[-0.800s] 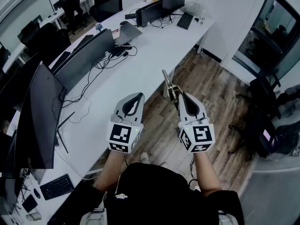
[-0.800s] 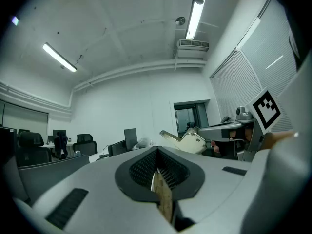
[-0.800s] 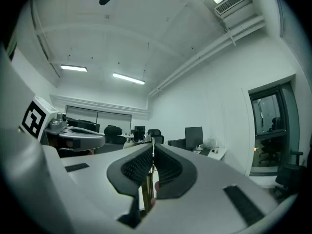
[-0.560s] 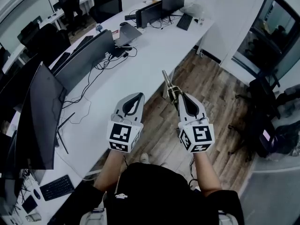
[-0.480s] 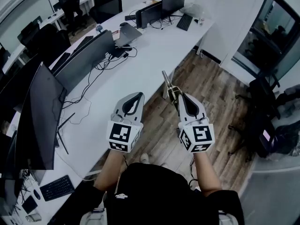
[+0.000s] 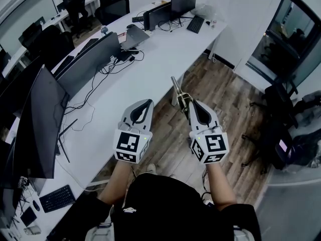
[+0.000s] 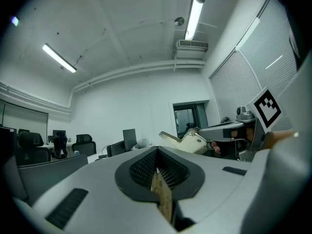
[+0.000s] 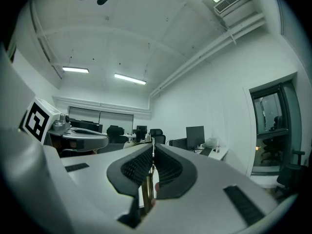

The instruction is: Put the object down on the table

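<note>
My right gripper (image 6: pixel 191 103) is shut on a slim beige-and-brass object (image 6: pixel 178 90) that sticks out past its tips, up over the wood floor beside the table's edge. The same object (image 7: pixel 189 141) shows in the left gripper view, held out by the right gripper at mid-right. In the right gripper view a brass strip (image 8: pixel 146 191) sits pinched between the dark ribbed pads (image 8: pixel 168 169). My left gripper (image 6: pixel 146 105) is level with the right one and to its left, over the white table (image 6: pixel 150 67). Its jaws are together and nothing pokes out of them.
Dark monitors (image 6: pixel 88 59) stand in a row on the table's left side, with cables (image 6: pixel 113 67), a laptop (image 6: pixel 134 34) and keyboards (image 6: pixel 194 23). Office chairs (image 6: pixel 113 1) stand at the back. A black chair (image 6: pixel 281 134) is on the wood floor (image 6: pixel 235 104) to the right.
Both grippers keep the same pose and grip. The whole view has only shifted slightly.
</note>
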A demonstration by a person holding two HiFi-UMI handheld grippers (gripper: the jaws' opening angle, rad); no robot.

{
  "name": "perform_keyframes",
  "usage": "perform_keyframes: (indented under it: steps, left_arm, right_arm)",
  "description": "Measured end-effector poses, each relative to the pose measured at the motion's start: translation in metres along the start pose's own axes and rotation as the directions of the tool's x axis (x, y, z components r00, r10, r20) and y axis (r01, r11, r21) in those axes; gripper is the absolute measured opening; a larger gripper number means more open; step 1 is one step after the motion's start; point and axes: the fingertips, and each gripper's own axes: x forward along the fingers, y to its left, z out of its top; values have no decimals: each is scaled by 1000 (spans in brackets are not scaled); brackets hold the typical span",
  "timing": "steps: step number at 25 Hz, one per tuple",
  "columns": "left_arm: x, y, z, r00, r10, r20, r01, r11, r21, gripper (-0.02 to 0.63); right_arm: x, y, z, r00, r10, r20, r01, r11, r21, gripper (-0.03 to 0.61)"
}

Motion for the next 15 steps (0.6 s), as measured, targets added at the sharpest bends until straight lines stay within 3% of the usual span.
perform_keyframes:
  steps: [15]
  left_arm:
    - [3, -41, -14, 1000, 21, -18, -21, 1000, -18, 14]
  right_arm:
    - [-28, -26, -20, 999, 38, -22, -38, 999, -10, 28]
